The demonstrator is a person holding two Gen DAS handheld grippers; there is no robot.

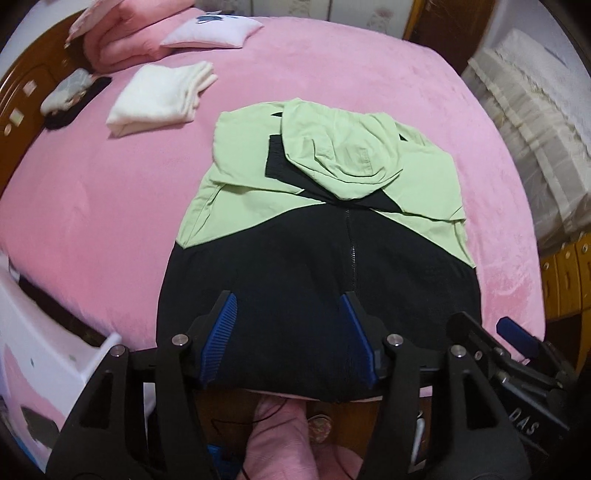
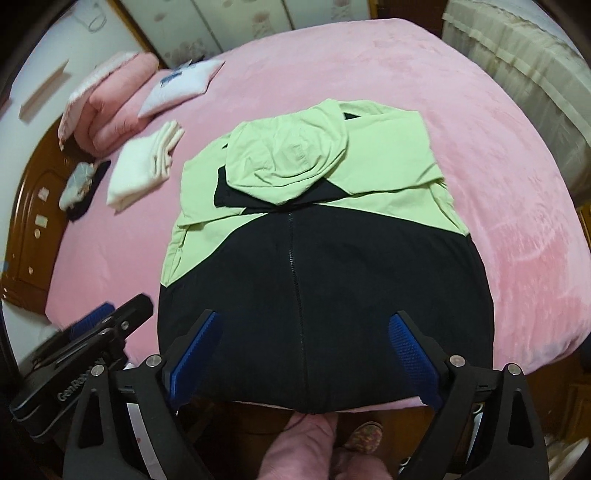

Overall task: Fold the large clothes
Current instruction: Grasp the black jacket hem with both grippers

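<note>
A black and light-green hooded jacket (image 1: pixel 317 266) (image 2: pixel 317 266) lies flat on the pink bed, zipper up, sleeves folded in and the green hood (image 1: pixel 340 158) (image 2: pixel 288 162) turned down over the chest. My left gripper (image 1: pixel 290 310) hangs above the jacket's black hem, jaws apart, nothing between the blue pads. My right gripper (image 2: pixel 308 332) hovers over the same hem, jaws spread wide and empty. Each gripper shows at the edge of the other's view: the right gripper (image 1: pixel 517 339) and the left gripper (image 2: pixel 99 325).
A folded white cloth (image 1: pixel 159 96) (image 2: pixel 144 166) lies left of the jacket. Pink folded bedding (image 1: pixel 125 37) (image 2: pixel 107 103), a small pillow (image 1: pixel 210 31) and dark socks (image 1: pixel 74 96) sit by the wooden headboard (image 1: pixel 18 99). The bed's near edge (image 2: pixel 517 354) drops to the floor, where pink-trousered legs (image 2: pixel 303 450) stand.
</note>
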